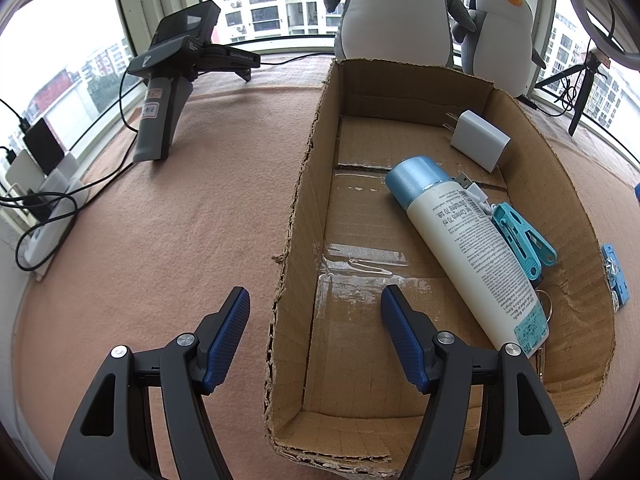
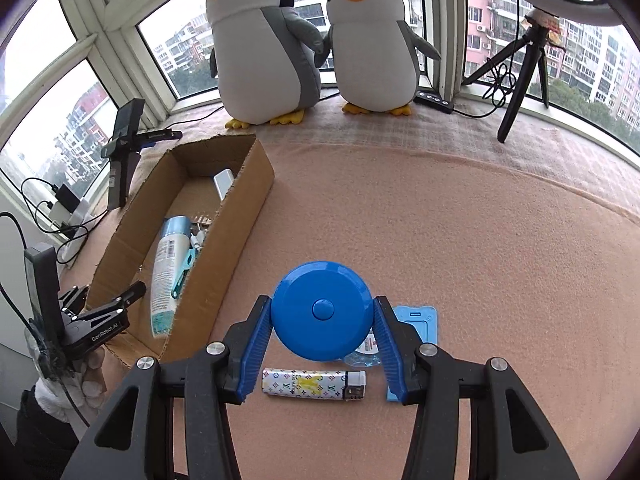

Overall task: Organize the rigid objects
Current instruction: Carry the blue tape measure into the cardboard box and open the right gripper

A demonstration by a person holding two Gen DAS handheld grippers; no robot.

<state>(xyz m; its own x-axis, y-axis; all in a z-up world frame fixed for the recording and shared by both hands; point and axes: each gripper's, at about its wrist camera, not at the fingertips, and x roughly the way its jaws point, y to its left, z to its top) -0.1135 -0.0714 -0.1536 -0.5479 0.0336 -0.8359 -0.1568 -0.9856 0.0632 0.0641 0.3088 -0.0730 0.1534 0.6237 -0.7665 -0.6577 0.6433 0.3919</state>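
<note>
Right gripper [image 2: 322, 340] pinches the blue tape measure [image 2: 322, 310] above the lighter [image 2: 314, 385]; carry level into the cardboard box [image 2: 236, 236]; left gripper [image 1: 316, 336] spread, empty.

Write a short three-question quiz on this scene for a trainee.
1. True or false: the right tongs grip the blue round case.
2. Which lies in the cardboard box? A) lighter B) spray bottle C) penguin
3. The left tongs are ____ and hold nothing.

Key: 1 true; 2 B; 3 open.
</note>
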